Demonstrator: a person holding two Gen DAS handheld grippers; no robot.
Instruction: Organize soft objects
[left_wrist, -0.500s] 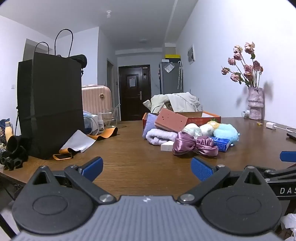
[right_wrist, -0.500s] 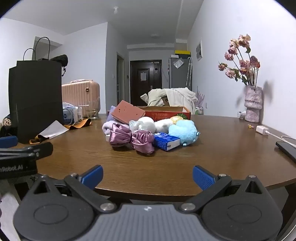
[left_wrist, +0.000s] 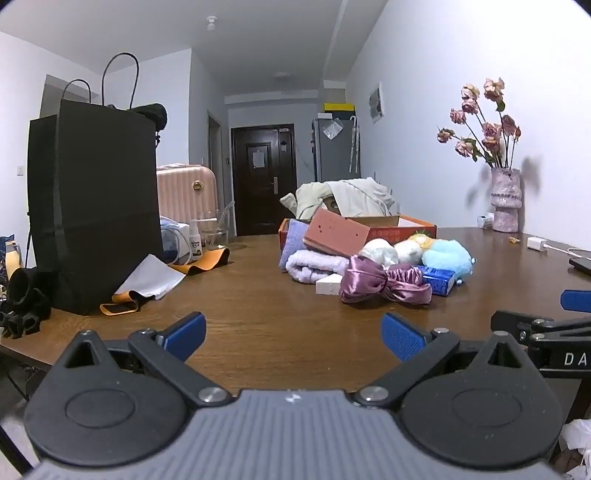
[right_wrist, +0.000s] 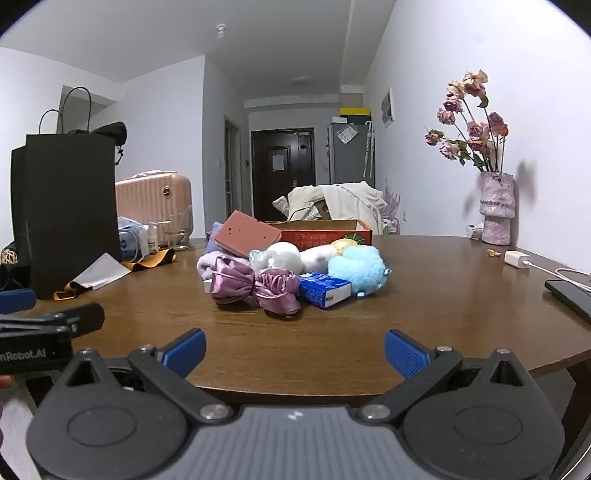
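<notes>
A pile of soft things lies mid-table in front of an orange cardboard box (left_wrist: 406, 230) (right_wrist: 325, 232): a purple satin bow (left_wrist: 384, 284) (right_wrist: 255, 284), a lilac towel (left_wrist: 317, 264), a pink sponge block (left_wrist: 336, 232) (right_wrist: 247, 234), white plush (left_wrist: 378, 251) (right_wrist: 284, 254), a light blue plush (left_wrist: 447, 256) (right_wrist: 360, 267) and a blue packet (left_wrist: 437, 278) (right_wrist: 325, 290). My left gripper (left_wrist: 293, 336) is open and empty over the near table. My right gripper (right_wrist: 294, 350) is open and empty at the table's front edge.
A tall black paper bag (left_wrist: 92, 206) (right_wrist: 66, 206) stands at the left with an orange strap and white sheet (left_wrist: 147, 280) by it. A vase of dried flowers (left_wrist: 504, 199) (right_wrist: 496, 206), a charger (right_wrist: 517, 258) and a phone (right_wrist: 570, 295) sit at the right.
Both grippers have edged slightly forward toward the pile; nothing on the table has moved.
</notes>
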